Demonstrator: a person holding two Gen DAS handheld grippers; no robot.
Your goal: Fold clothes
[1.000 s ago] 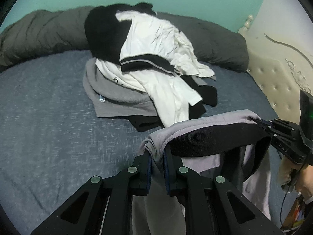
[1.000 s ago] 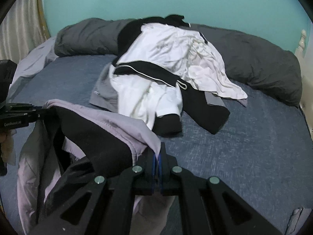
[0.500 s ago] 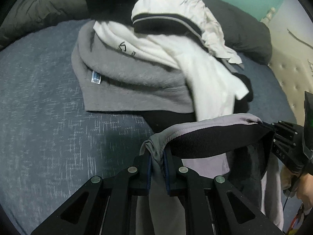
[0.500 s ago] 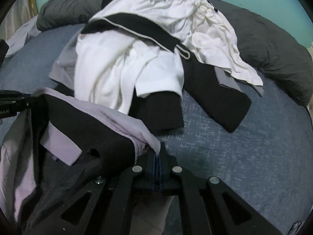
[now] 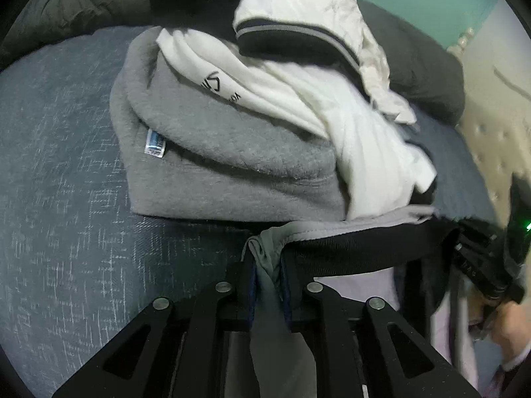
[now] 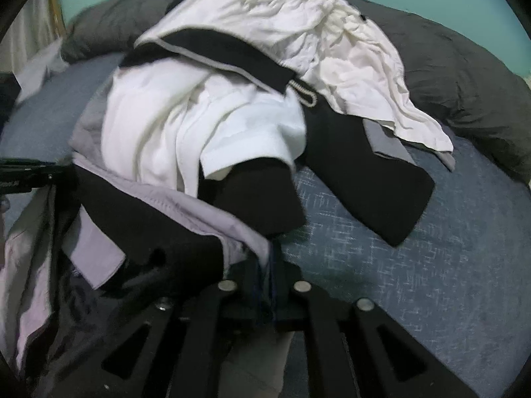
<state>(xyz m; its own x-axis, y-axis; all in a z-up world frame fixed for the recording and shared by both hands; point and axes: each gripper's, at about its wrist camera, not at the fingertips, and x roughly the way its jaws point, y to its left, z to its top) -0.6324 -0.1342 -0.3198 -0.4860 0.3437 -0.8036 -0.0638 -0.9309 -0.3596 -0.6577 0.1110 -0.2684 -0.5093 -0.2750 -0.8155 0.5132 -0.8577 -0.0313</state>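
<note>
2 hand-held grippers, left [image 5: 268, 265] and right [image 6: 264, 265], opening on 1 lilac garment [image 5: 358, 224].

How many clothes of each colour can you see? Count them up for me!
White: 2, the T-shirt and the crinkled garment
Grey: 1, the fleece
Black: 1 for sure, the black garment; it may be more than one piece
Lilac and black: 1, the lilac-and-black garment in front
Total: 5
</note>
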